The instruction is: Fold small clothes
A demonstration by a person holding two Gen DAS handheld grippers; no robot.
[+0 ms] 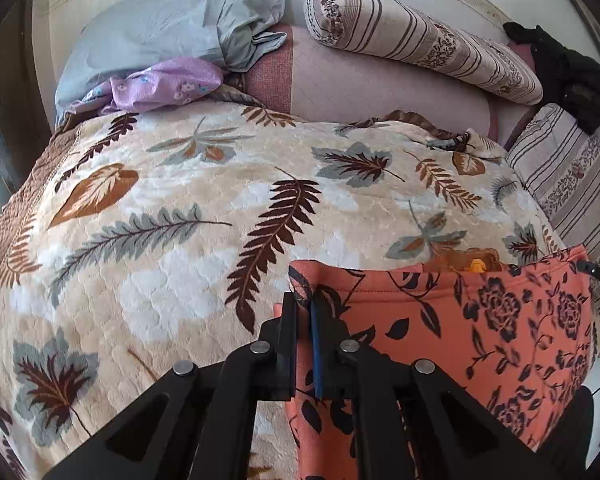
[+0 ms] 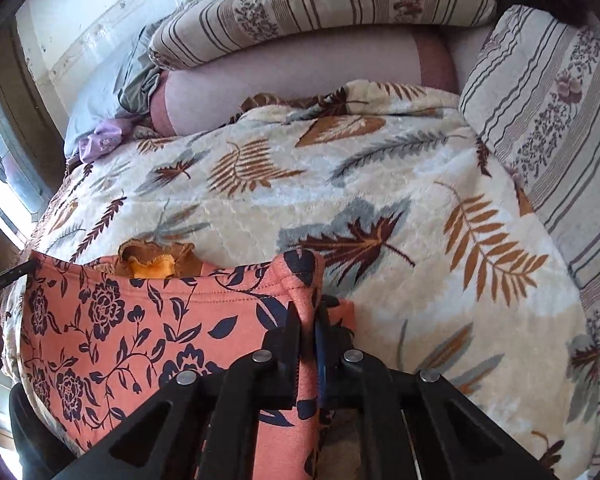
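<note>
Garment: orange flowered cloth (image 1: 480,320) held up over the near edge of the leaf blanket (image 1: 180,208), stretched between both tongs.
Left tongs (image 1: 305,300): pinched tight on its top left corner.
Right tongs (image 2: 309,312): clamped on the opposite top corner.
Feel: light, soft, floppy — likely sags between grips.
Hold: the hemmed corners — thickest cloth, least likely to slip.

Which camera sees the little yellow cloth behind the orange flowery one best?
The right wrist view: the yellow cloth shows plainly above the flowery garment. The left wrist view shows only a small yellow bit.
</note>
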